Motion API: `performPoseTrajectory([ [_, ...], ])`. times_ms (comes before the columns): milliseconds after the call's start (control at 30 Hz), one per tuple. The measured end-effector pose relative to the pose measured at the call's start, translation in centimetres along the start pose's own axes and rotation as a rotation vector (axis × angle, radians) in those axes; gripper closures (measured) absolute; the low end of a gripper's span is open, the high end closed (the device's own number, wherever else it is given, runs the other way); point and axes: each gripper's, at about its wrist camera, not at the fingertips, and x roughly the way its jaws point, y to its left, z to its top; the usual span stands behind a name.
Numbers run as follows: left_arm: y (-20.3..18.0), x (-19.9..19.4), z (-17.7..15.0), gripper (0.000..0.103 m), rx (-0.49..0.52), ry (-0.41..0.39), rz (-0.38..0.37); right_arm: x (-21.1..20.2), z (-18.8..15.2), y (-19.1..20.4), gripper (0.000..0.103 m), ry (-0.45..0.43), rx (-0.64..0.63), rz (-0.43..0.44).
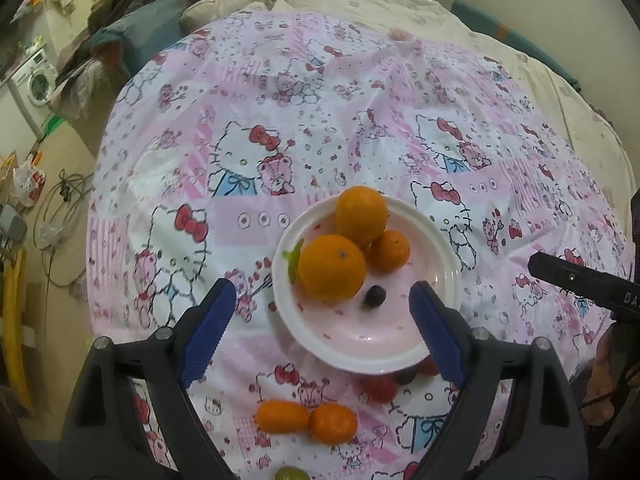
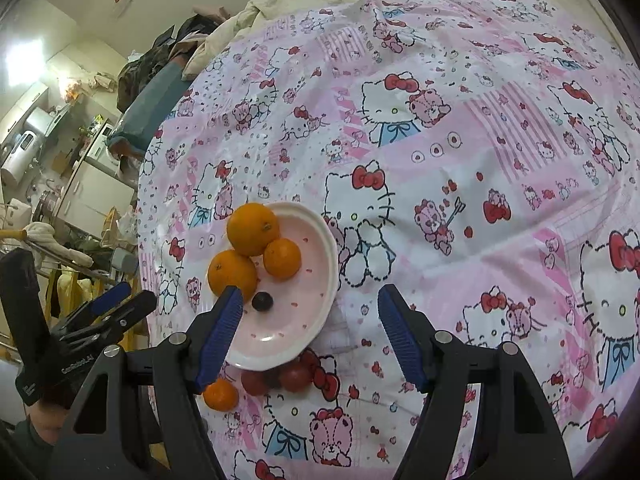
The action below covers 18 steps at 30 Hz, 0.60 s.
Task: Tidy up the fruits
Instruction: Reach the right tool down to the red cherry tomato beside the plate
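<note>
The plate rim hides part of the red fruits.

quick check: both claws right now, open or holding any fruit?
Left claw: open, holding nothing, hovering over the plate.
Right claw: open, holding nothing, above the plate's edge.

Left gripper body, seen from right wrist: white lettering, reads roughly "CanRobot.AI", blurry. Right gripper arm, seen from left wrist: "DA", rest cut off. Cloth: cartoon print, no text.
</note>
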Motion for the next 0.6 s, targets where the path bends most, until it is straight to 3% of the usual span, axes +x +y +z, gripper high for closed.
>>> performPoseTrajectory([
  [600,1.8,-0.7,-2.2,0.017,-0.066,-0.037,0.017,1.5,-3.1,1.3,0.03,0.059,-0.031,-0.023],
])
